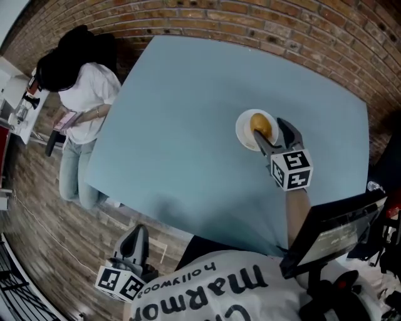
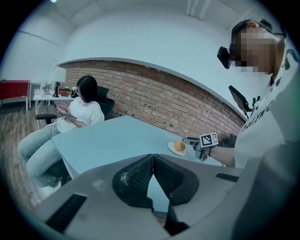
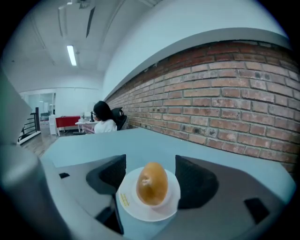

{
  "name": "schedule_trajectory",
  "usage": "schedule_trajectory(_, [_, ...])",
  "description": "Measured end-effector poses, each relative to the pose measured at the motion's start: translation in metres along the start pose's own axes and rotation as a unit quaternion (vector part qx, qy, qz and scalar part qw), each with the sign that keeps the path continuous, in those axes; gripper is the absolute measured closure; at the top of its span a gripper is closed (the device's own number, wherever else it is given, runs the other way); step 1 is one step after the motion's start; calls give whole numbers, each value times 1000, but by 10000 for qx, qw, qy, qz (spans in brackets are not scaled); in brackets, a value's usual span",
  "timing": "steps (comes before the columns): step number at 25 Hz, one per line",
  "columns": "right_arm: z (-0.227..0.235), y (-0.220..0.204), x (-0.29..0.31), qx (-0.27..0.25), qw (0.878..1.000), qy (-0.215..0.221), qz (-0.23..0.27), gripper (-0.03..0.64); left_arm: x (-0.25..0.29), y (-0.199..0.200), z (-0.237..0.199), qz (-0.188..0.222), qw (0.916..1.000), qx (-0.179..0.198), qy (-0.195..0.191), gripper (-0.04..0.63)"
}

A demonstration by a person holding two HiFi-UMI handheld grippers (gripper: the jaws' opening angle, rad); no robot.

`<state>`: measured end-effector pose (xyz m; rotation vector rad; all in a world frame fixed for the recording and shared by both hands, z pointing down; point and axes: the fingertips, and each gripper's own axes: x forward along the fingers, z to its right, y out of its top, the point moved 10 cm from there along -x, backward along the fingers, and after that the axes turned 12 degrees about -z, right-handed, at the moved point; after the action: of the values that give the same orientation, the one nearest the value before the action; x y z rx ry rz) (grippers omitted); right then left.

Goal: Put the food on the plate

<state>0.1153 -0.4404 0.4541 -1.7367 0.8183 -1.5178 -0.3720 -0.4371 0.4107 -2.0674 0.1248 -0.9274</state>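
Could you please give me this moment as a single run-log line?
food: resting on plate | right tongs: open, flanking food | left tongs: shut, empty, off table

A: Confirm location of bread roll (image 1: 262,124).
B: Seated on white plate (image 1: 242,133), right of centre on pale blue table (image 1: 188,125).
A: Report right gripper (image 1: 270,130).
B: Extended over the plate's near-right rim, jaws spread, one on either side of the roll's near end; contact not determinable. Marker cube (image 1: 291,169) just behind.
A: Report left gripper (image 1: 139,233).
B: Held low, off the table's near edge, above wood floor (image 1: 37,207); well apart from plate.
A: List surroundings.
B: Brick wall (image 1: 250,19) along far table edge; seated person (image 1: 84,94) in white top at far-left corner.
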Motion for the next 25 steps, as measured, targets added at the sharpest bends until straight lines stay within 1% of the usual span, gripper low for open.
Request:
schedule_trajectory(3, [2, 13, -23, 89, 9989, 71, 445, 304, 6, 2, 4, 18, 9998, 93, -147, 589])
schedule_trajectory(6, [-2, 24, -53, -43, 9978, 168, 637, 312, 16, 9, 10, 35, 9991, 217, -374, 589])
schedule_trajectory(7, [-4, 25, -66, -140, 9976, 141, 665, 360, 20, 12, 13, 43, 9985, 268, -469, 589])
schedule_trajectory(9, [-6, 25, -92, -334, 9972, -46, 672, 517, 31, 21, 19, 83, 9967, 413, -695, 588])
schedule_trajectory(10, [-5, 23, -105, -380, 9970, -141, 664, 562, 38, 27, 23, 109, 9952, 509, -825, 589])
schedule_trajectory(11, [-5, 21, -118, -357, 9970, -187, 663, 572, 45, 33, 26, 132, 9933, 619, -968, 589])
schedule_trajectory(13, [-7, 13, -140, -143, 9977, -130, 653, 586, 62, 46, 34, 168, 9881, 848, -1275, 589])
schedule_trajectory(17, [-22, -11, -172, 192, 9988, 15, 455, 588, 87, 64, 56, 220, 9758, 1176, -1831, 589])
schedule_trajectory(22, [-48, -44, -193, 411, 9991, 132, 55, 588, 107, 72, 82, 145, 9620, 1390, -2346, 589])
schedule_trajectory(25, [-58, -54, -200, 668, 9975, 228, -18, 588, 116, 71, 91, 80, 9561, 1455, -2543, 589])
